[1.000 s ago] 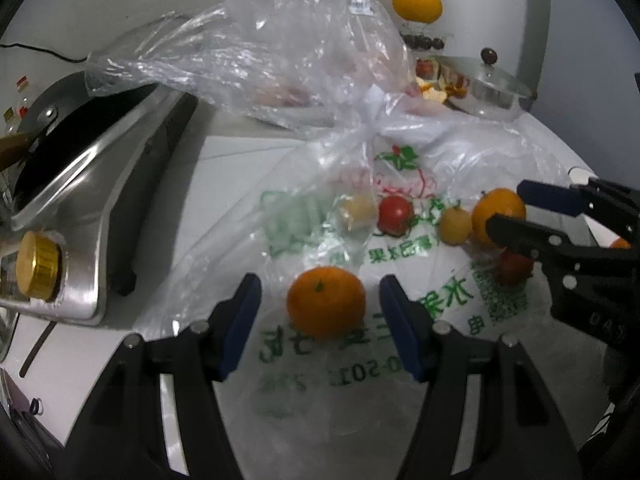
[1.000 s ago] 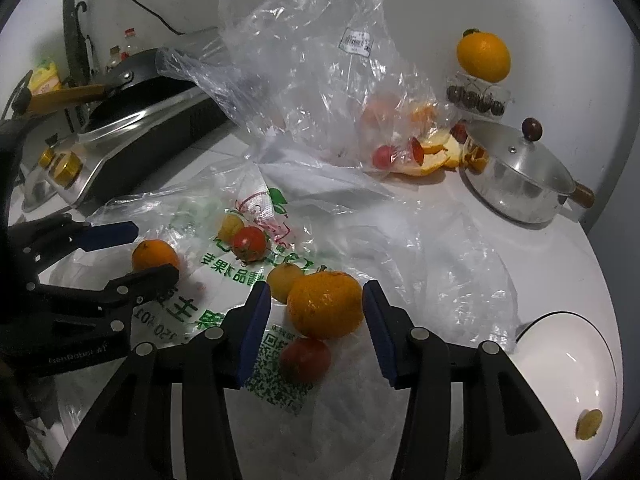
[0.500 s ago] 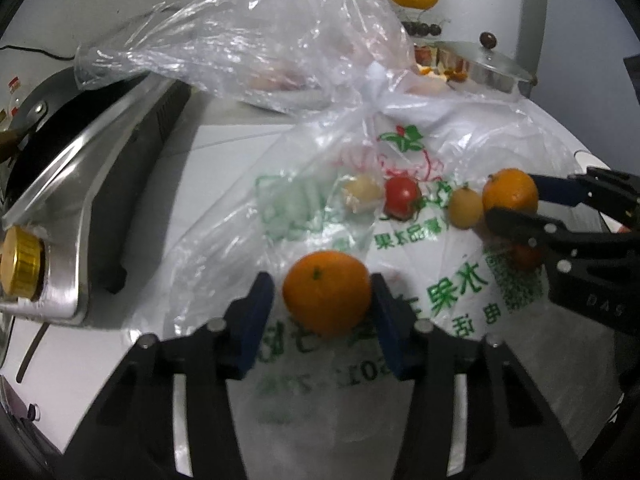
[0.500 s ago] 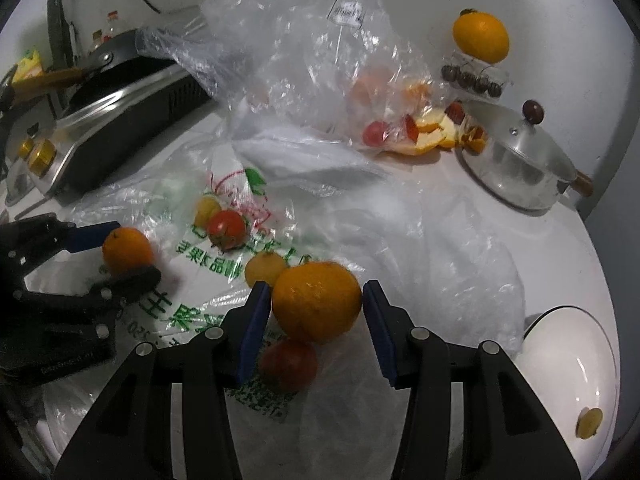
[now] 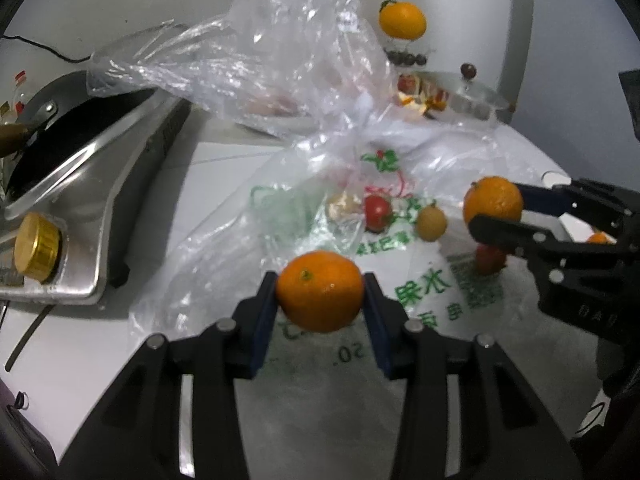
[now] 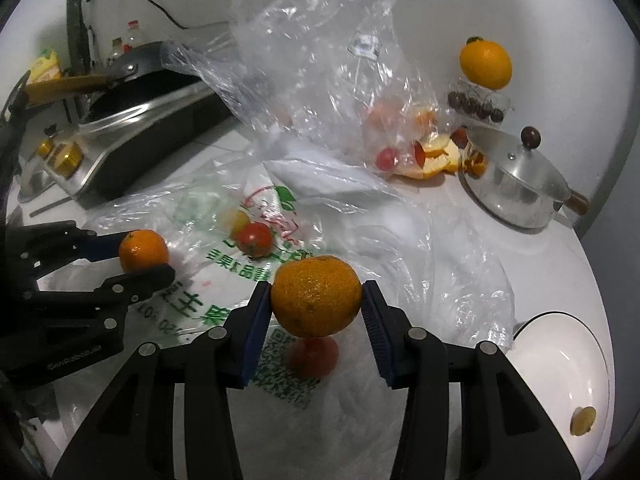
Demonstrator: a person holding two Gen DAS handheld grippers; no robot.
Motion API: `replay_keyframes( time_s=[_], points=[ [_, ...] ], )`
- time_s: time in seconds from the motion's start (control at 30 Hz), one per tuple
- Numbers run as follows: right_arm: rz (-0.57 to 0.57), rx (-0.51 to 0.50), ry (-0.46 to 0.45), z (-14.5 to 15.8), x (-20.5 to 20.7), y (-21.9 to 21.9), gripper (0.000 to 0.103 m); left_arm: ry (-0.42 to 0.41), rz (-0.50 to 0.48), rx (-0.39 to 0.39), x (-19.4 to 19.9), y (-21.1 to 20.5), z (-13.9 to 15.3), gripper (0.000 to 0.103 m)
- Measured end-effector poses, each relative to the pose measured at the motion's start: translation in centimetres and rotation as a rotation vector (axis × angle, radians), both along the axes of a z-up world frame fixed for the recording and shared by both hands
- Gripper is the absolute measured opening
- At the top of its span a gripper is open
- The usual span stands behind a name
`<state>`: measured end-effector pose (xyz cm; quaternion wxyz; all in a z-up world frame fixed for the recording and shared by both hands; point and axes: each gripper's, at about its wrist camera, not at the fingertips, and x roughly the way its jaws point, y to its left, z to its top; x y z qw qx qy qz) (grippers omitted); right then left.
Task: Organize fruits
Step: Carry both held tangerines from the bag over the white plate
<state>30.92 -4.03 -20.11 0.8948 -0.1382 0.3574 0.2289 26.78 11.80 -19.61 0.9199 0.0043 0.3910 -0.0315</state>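
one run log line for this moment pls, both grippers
left gripper: jaws just closing, shut on smooth orange | right gripper: shut on bumpy orange | both above printed bag

I see one round orange (image 5: 320,291) lifted off the printed bag (image 5: 424,296); another orange (image 6: 316,295) hangs above a red tomato (image 6: 312,356).

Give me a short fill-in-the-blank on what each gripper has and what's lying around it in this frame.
1. The left gripper is shut on an ____.
2. The right gripper grips a second one above a red ____.
3. The white bowl holds one small ____ fruit.

Missing words: orange; tomato; yellow
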Motion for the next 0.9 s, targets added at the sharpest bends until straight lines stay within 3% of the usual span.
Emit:
replay_keyframes(
  time_s=[0.57, 0.9],
  points=[
    [0.016, 0.024, -0.065, 2.3, -3.1, -1.1, 0.048, -0.162, 0.059, -0.07, -3.0, 0.5, 3.4, 0.042],
    [0.005, 0.043, -0.088, 3.2, -4.2, -2.7, 0.048, -0.198, 0.04, -0.061, -4.5, -1.0, 4.8, 0.042]
  ],
)
